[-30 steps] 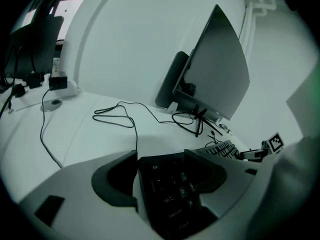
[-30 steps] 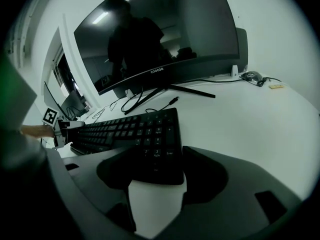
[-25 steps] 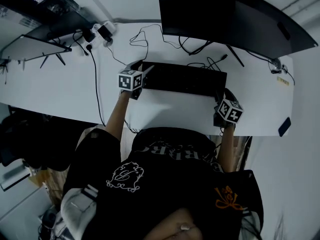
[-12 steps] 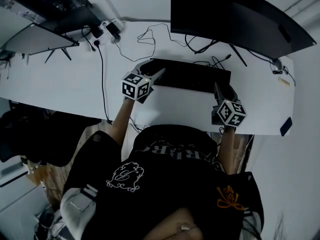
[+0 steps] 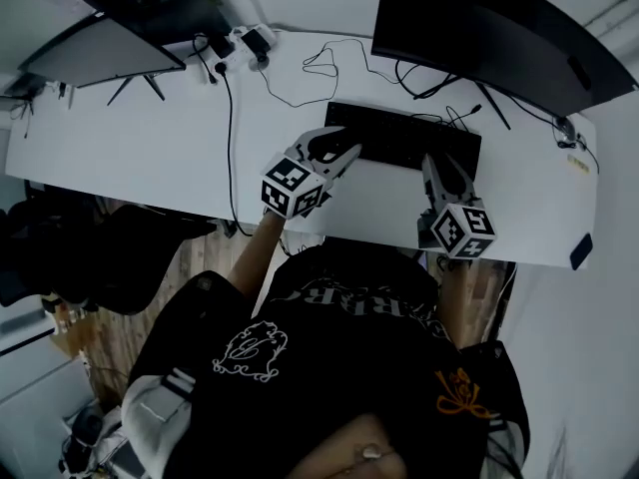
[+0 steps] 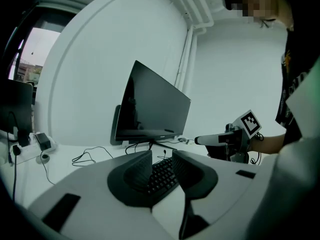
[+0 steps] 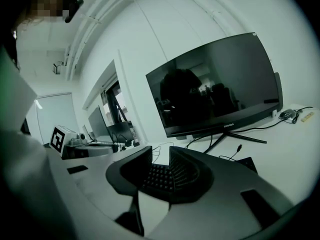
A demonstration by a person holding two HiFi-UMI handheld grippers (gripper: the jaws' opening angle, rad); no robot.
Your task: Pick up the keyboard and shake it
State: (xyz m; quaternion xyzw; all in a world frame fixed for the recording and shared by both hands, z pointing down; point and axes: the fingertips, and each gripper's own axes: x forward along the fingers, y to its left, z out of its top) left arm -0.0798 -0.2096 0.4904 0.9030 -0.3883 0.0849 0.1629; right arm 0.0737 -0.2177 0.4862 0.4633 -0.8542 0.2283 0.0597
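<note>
Both of our grippers are riding higher than a second ago. Back then they were sitting low against the two short ends of the keyboard [image 5: 404, 134] with jaws spread wide, and now they are hovering above those ends while the keyboard is still lying flat on the white desk [image 5: 150, 158]. We are holding the left gripper [image 5: 337, 146] over the keyboard's left end, with its marker cube [image 5: 293, 188] trailing back on the near side of the keyboard. Its jaws have just been closing and are now standing a narrow gap apart. In the left gripper view the keys are showing through that gap from lower down, and the dark pads are pressing on nothing. We are holding the right gripper [image 5: 445, 165] over the keyboard's right end and near edge, its own cube [image 5: 462, 230] hanging nearer to us than the keyboard. Its jaws have also just been closing, and the right gripper view is showing them slightly parted, with black keys behind the gap and nothing pinched. Behind the keyboard a big curved monitor [image 5: 489, 38] is standing on a thin-legged stand. Well to the left of the keyboard a black cable [image 5: 232, 128] is running across the desk, and farther left and behind it a smaller screen [image 5: 100, 53] is standing.
</note>
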